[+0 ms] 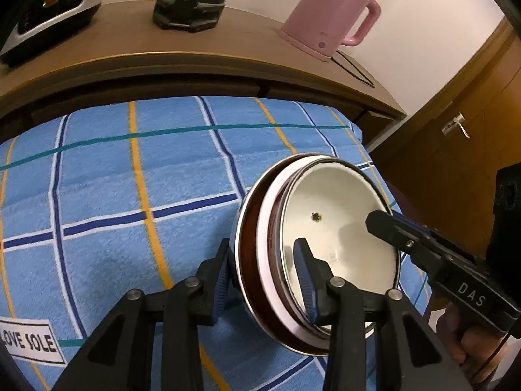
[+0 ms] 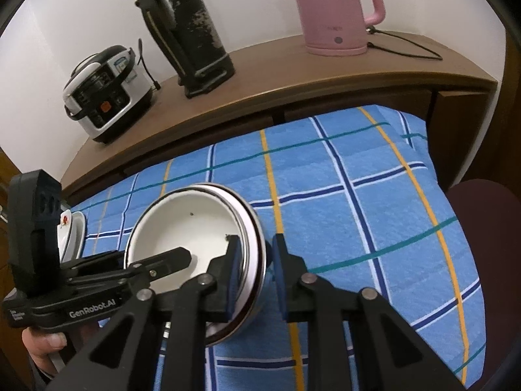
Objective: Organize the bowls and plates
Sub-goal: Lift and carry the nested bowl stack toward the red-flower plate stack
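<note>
So the nested bowl stack (image 1: pixel 317 251) sits lower right in the left wrist view, tipped up on edge over the blue plaid towel (image 1: pixel 130 195): cream enamel bowl inside, a white and a dark brown rim around it, shiny metal one outermost. Both tools are on it. The left gripper (image 1: pixel 263 280) has its jaws clamped across the rims, one pad inside the cream bowl and one on the outer wall. The right gripper (image 2: pixel 255 277) pinches the opposite rim the same way.

My guess is it's stiff, a bit heavy as a stack, and slick, with enamel that chips, so gripping across all the rims together seems right or the inner bowls could slide.

Only the right wrist view shows the flowered plates (image 2: pixel 70 231) at far left, plus the rice cooker (image 2: pixel 107 94) in full. The pink kettle (image 1: pixel 329 13) and black thermos (image 2: pixel 185 29) show in both.
</note>
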The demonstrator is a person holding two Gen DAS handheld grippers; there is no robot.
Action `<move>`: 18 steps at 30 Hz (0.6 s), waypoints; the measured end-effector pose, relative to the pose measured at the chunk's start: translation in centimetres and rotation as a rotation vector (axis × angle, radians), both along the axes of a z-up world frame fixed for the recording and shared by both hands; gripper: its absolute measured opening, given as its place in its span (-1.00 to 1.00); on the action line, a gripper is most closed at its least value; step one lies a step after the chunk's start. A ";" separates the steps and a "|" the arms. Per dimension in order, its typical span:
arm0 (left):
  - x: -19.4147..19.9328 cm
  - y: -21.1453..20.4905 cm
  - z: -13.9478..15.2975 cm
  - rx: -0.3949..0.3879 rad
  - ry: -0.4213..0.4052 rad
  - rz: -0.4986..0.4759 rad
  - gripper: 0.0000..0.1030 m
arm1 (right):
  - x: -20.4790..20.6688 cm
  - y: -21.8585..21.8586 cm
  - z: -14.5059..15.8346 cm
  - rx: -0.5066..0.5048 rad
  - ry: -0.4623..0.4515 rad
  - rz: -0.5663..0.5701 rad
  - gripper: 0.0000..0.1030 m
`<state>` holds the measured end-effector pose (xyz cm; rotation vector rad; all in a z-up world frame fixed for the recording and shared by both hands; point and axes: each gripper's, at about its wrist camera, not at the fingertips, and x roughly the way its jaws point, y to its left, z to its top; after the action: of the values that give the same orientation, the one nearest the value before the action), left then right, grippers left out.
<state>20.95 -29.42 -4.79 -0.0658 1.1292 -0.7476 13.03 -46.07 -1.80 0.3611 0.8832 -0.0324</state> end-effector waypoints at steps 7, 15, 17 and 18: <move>0.1 3.3 0.5 0.014 0.000 0.086 -0.23 | 1.7 3.0 0.1 0.014 0.003 0.081 -0.62; 0.1 8.4 1.1 0.034 -0.010 0.200 -0.23 | 3.5 7.8 0.4 0.022 -0.007 0.189 -0.62; -0.1 9.7 1.4 0.043 -0.022 0.227 -0.23 | 3.7 8.7 0.4 0.025 -0.011 0.208 -0.62; -0.2 10.1 1.4 0.046 -0.025 0.236 -0.23 | 3.9 9.3 0.4 0.026 -0.013 0.218 -0.62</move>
<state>20.75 -19.36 -3.40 -0.1479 1.0917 -0.5112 16.89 -36.73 -1.40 0.2870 0.9069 0.1829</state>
